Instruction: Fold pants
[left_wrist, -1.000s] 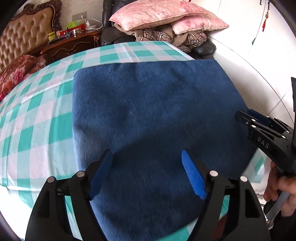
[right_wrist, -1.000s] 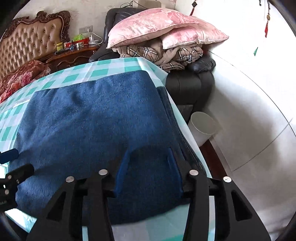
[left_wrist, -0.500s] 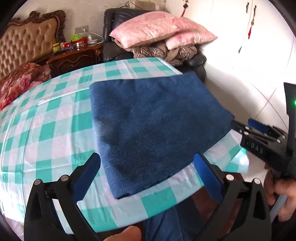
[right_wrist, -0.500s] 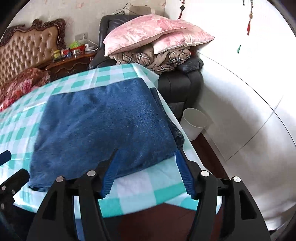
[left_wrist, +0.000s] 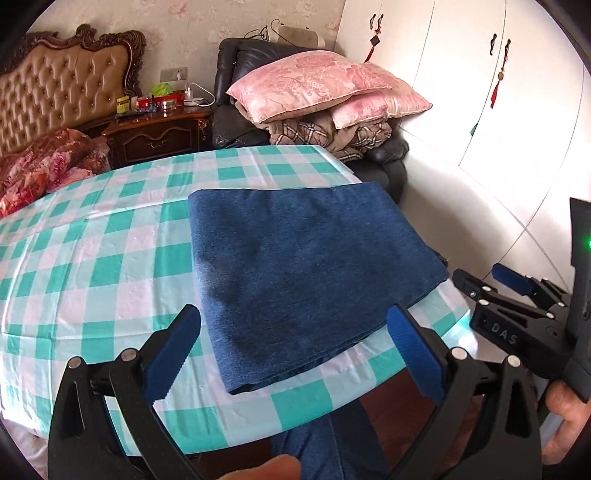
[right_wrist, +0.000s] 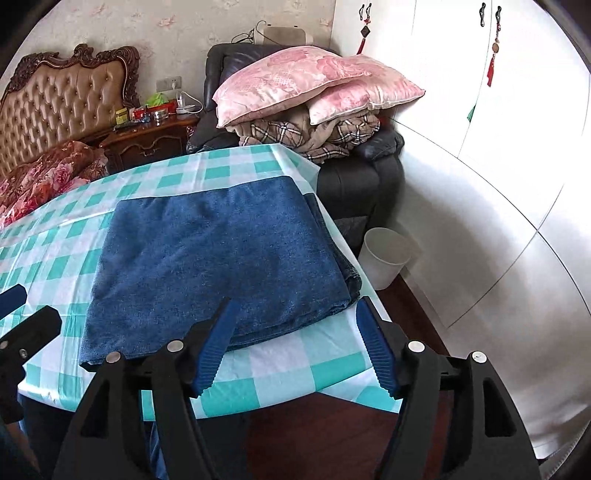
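- Pants (left_wrist: 303, 266), blue, folded flat on checkered bench (left_wrist: 92, 258), near its edge.
- Left gripper (left_wrist: 291, 347): jaws spread wide, holding nothing.
- Right gripper (right_wrist: 295, 343): jaws likewise apart, clear of cloth.

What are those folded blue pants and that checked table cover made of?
The pants look like denim: matte, mottled blue weave, with a stitched seam at the right edge. The table cover seems thin plastic or coated cloth, judging by its slight sheen and sharp creases; uncertain.
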